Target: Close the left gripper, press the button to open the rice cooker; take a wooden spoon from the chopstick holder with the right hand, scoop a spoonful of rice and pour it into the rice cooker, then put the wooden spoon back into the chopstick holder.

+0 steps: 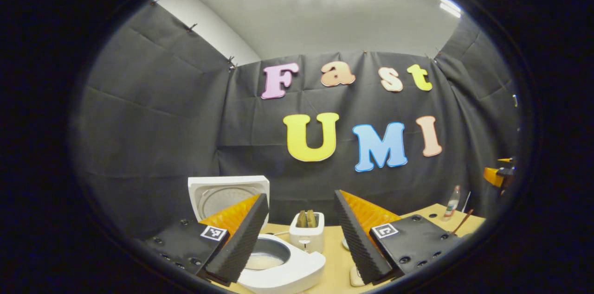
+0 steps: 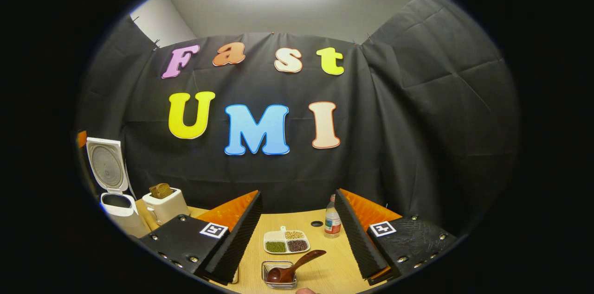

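Wooden spoon (image 2: 290, 267) rests in holder (image 2: 278, 274); both tongs (image 1: 300, 233) (image 2: 298, 233) level, wide open, empty.

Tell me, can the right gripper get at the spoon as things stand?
Probably yes. The right gripper is open, and the spoon lies in the wire holder just ahead of its fingers, handle angled up and free. The tray and bottle stand farther back, out of the way.

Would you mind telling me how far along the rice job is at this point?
Done: the white rice cooker stands with its lid up. In hand: nothing; the left tongs and right tongs are both open. The brown wooden spoon rests in the wire holder; whether rice was scooped, I cannot tell.
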